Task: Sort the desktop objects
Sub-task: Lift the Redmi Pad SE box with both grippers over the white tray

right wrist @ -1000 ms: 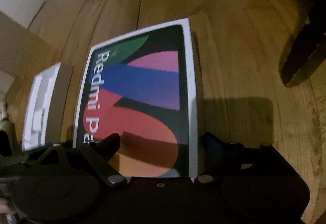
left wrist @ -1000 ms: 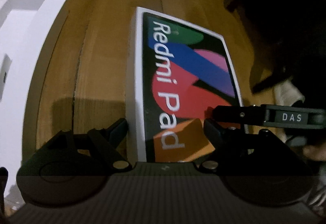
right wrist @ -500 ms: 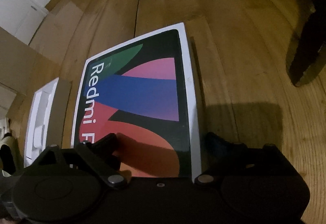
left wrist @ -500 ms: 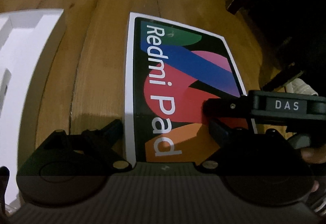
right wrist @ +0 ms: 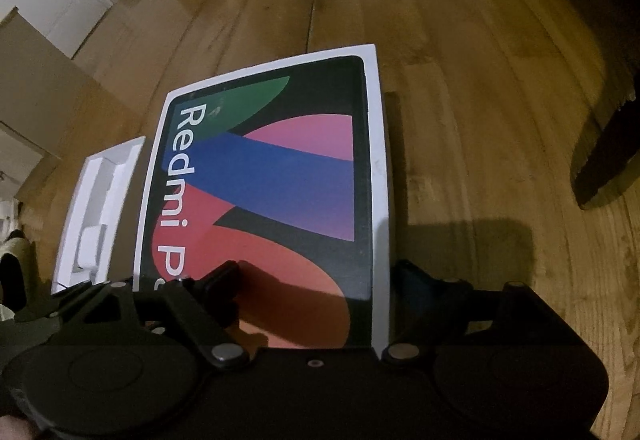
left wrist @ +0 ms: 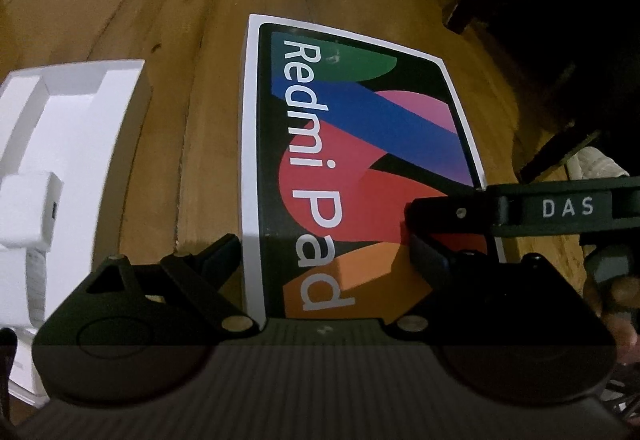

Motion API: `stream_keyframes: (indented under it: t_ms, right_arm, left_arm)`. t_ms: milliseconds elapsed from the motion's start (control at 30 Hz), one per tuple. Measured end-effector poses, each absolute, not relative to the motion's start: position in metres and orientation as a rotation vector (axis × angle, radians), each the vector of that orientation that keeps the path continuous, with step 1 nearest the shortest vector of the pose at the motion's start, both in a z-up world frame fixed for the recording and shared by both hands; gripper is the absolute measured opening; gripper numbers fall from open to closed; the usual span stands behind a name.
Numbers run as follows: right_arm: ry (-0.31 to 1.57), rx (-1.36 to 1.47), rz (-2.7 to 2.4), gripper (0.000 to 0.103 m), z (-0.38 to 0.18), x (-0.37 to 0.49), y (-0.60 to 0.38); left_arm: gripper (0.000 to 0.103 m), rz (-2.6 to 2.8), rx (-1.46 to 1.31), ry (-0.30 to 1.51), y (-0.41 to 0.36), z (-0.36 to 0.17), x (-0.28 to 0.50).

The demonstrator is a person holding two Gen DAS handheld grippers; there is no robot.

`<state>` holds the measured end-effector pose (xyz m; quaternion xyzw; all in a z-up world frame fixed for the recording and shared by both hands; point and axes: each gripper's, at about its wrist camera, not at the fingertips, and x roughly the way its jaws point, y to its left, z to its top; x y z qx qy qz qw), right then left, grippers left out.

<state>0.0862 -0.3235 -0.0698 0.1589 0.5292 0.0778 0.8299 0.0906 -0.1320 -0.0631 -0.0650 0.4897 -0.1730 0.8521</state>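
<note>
A Redmi Pad box [left wrist: 360, 159] [right wrist: 272, 191], white-rimmed with coloured shapes on its lid, lies flat on the wooden table [left wrist: 180, 79]. My left gripper [left wrist: 324, 252] stands open over the box's near left edge, with one finger left of the edge and the other above the lid. My right gripper [right wrist: 318, 272] straddles the near right edge, its jaws closing but no pad pressing on the box. Its DAS-labelled finger [left wrist: 460, 211] reaches over the lid in the left wrist view.
A white box tray [left wrist: 72, 159] [right wrist: 100, 207] with a small white block in it lies left of the box. Dark chair legs [right wrist: 608, 151] stand to the right. Cardboard boxes [right wrist: 48, 79] sit far left. A hand [left wrist: 616, 300] shows at the right edge.
My left gripper's jaws have spread wider. Both cameras have pulled back and up a little, so more of the box and white tray shows. The box has not moved.
</note>
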Motion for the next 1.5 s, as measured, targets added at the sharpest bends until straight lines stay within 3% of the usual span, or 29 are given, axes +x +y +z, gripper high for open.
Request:
stream_keyframes:
  t_ms: [833,1133,1500]
  right_arm:
    - [0.865,0.327,0.286,0.088,0.014,0.075,-0.283]
    - [0.907,0.399,0.361,0.088,0.007,0.078,-0.242]
    - [0.998,0.480,0.450,0.088,-0.033,0.083,-0.190]
  left_arm:
    - [0.090,-0.262,-0.171,0.992,-0.074,0.007,0.074]
    - [0.090,-0.198,-0.183,0.967,-0.020,0.023,0.066]
    - [0.090,-0.116,-0.233,0.962,0.040,0.005,0.075]
